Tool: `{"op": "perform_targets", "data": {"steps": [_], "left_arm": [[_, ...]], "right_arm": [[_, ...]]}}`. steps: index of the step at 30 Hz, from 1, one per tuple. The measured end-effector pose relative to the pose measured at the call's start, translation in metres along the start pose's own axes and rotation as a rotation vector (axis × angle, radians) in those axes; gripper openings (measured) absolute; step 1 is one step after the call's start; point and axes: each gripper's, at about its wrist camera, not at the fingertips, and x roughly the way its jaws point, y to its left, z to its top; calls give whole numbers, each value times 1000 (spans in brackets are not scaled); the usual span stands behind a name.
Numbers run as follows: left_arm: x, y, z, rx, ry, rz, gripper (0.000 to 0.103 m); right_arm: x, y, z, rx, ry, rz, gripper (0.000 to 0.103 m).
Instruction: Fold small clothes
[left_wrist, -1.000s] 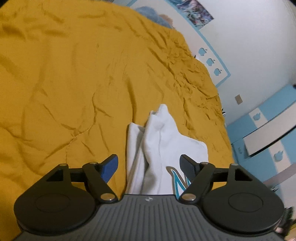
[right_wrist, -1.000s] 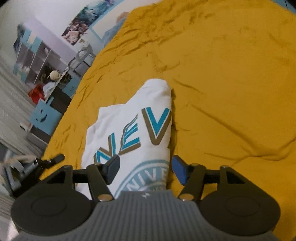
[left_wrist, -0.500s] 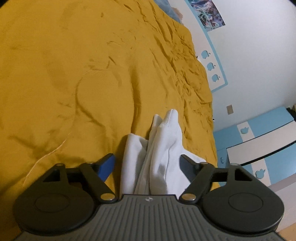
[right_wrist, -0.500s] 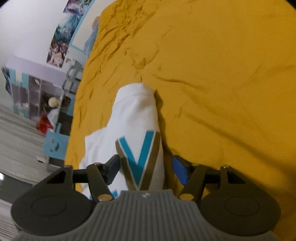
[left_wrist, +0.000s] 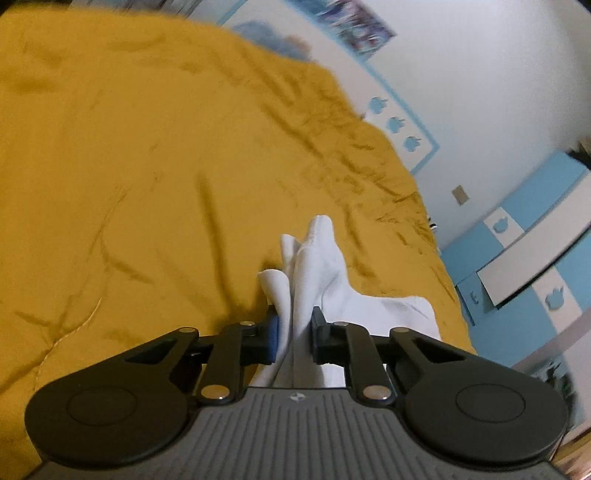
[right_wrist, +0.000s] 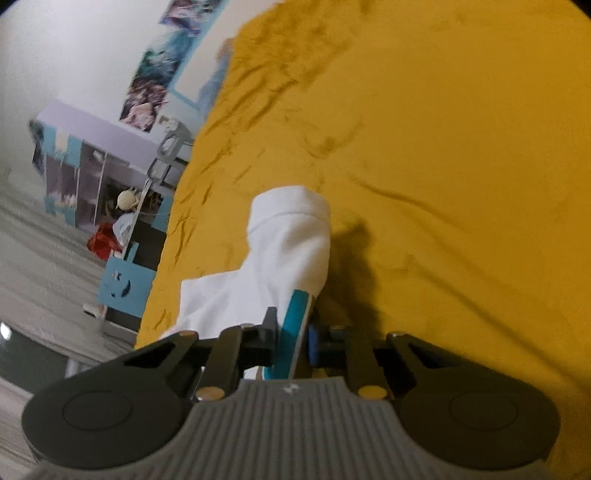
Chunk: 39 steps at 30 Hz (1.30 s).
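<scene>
- Left claw (left_wrist: 294, 332) closing, pinching bunched white shirt (left_wrist: 317, 266) fabric.
- Right claw (right_wrist: 293, 338) closing on shirt's teal-printed fold.
- Shirt lies on yellow bedspread (left_wrist: 129, 166).

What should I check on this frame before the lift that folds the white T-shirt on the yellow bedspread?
1. Left claw closing on bunched white T-shirt fabric: ok.
2. Right claw closing on the teal-printed fold: ok.
3. Both grips fully tight: cannot tell.
4. Sleeve end free, nothing lying on it: ok.
5. Yellow bedspread not pinched along with the shirt: cannot tell.
6. Frames sharp enough to judge: not ok, blurred.
</scene>
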Motion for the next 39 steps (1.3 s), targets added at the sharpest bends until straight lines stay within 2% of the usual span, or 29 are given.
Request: {"op": "perform_targets", "data": {"steps": [8, 15, 21, 26, 31, 35, 39], "left_arm": [[-79, -66, -17, 140, -180, -22, 17], [-145, -112, -38, 157, -308, -82, 16], [-198, -148, -60, 167, -360, -158, 16], [-235, -175, -84, 197, -339, -205, 16], [-247, -190, -104, 206, -261, -234, 16], [-237, -188, -120, 189, -183, -237, 16], [-208, -173, -130, 158, -95, -194, 16]], "right_arm": [[-81, 69, -15, -181, -108, 37, 9], [-176, 120, -47, -303, -212, 102, 9], [-264, 145, -82, -372, -266, 117, 9], [-335, 147, -114, -395, -287, 127, 9], [-391, 134, -142, -375, -270, 97, 9], [-409, 113, -153, -330, -233, 54, 9], [-391, 81, -153, -259, -173, 2, 9]]}}
